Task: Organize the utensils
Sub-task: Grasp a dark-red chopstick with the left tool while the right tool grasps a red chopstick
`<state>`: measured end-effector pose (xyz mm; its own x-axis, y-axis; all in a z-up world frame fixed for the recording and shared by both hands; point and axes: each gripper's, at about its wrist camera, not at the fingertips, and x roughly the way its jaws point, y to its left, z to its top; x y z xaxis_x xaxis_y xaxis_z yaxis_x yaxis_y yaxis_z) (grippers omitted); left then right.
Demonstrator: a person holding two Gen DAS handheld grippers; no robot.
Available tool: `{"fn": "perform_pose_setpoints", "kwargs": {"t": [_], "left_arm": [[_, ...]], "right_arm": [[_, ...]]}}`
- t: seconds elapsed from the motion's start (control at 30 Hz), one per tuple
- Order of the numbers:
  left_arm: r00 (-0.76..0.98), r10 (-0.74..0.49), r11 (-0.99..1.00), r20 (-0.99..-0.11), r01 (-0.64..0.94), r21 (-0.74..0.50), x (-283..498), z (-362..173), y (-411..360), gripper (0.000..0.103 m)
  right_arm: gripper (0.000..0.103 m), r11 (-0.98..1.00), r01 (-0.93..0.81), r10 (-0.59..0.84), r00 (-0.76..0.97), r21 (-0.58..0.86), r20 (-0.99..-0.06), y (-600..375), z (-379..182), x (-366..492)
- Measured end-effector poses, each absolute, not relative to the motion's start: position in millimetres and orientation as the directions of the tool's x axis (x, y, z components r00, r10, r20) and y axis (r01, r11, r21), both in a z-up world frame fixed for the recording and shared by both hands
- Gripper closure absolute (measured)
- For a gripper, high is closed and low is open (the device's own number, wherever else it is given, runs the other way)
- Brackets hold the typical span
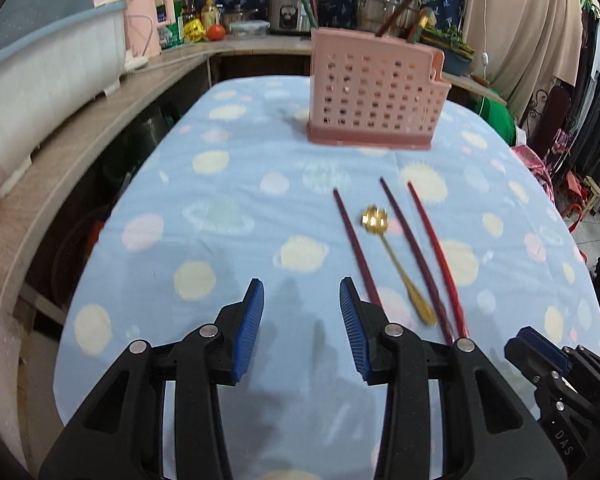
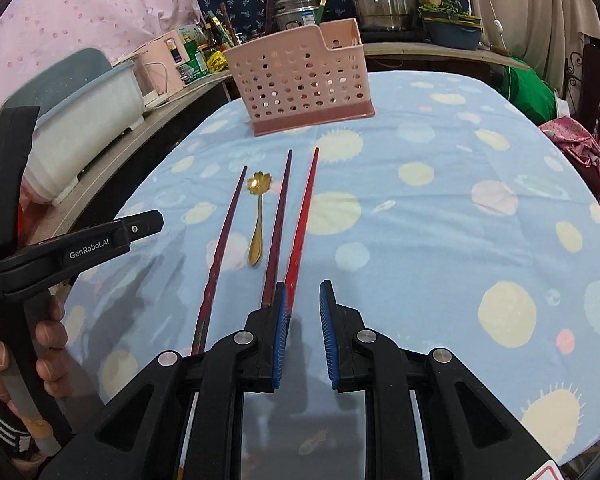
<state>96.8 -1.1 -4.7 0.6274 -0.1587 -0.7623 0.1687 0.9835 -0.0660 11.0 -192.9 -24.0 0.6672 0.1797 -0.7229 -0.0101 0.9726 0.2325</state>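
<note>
Parted fingers (image 2: 303,320), chopsticks (image 2: 278,224), spoon (image 2: 257,236), caddy (image 2: 300,80)

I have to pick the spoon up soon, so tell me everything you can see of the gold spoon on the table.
The gold spoon looks like shiny metal, with a small flower-shaped bowl and a slim handle that widens to a rounded end. It lies flat on the blue spotted cloth, bowl towards the pink basket, handle end towards the cameras. It sits between two dark chopsticks, apparently touching neither. Neither tool touches it.

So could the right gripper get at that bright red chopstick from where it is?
Probably yes: the right gripper hangs open and empty just beside the bright red chopstick, which lies bare on the tablecloth with nothing between.
</note>
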Motion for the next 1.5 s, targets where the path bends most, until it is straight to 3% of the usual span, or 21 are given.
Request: {"fn": "perform_pose_setpoints", "kwargs": {"t": [0.8,0.9,1.07,1.5], "left_arm": [[0.565,-0.186,0.978,-0.804,0.187,-0.095,64,-32,-11,0.065],[0.566,-0.195,0.976,-0.801,0.196,-0.099,61,-31,-13,0.056],[0.563,-0.218,0.969,-0.797,0.224,-0.107,55,-30,-20,0.052],[0.53,-0.237,0.957,-0.814,0.274,-0.101,45,-41,-40,0.052]], "right_arm": [[0.093,0.983,-0.019,0.149,0.655,0.182,-0.74,-177,-47,6],[0.096,0.983,-0.013,0.146,0.659,0.184,-0.738,-179,-48,5],[0.096,0.982,0.013,0.131,0.67,0.188,-0.731,-185,-48,1],[0.096,0.98,0.035,0.122,0.676,0.197,-0.727,-191,-49,-6]]}}
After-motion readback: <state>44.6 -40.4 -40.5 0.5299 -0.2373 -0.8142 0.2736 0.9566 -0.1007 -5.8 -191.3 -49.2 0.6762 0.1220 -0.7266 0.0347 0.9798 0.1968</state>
